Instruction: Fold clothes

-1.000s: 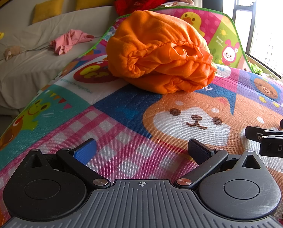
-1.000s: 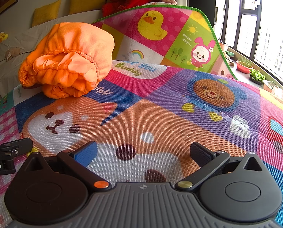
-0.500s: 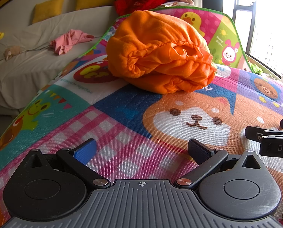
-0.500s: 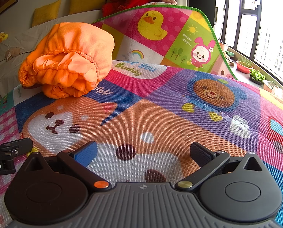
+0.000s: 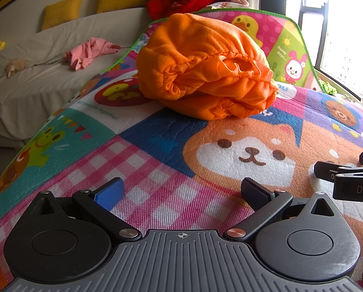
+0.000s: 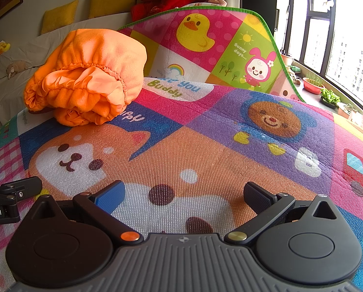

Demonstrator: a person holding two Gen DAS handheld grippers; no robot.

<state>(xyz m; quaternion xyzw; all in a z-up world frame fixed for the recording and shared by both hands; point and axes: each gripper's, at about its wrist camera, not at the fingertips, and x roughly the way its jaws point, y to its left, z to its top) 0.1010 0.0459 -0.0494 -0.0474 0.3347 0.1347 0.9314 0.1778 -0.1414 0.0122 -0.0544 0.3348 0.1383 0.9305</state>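
Orange garment [image 5: 203,70] sat bundled on mat [image 5: 157,155], ahead of both hand-held grippers: left [image 5: 181,192], right [image 6: 184,194], fingers wide, empty. Rolled or crumpled, unclear. Any grasp: pinch elastic hem, not bulk.

Ahead of your left gripper [image 5: 181,192] lies an orange garment [image 5: 203,68]. Under both grippers spreads a multicoloured cartoon-animal mat [image 6: 205,146] with pink-and-white checks.
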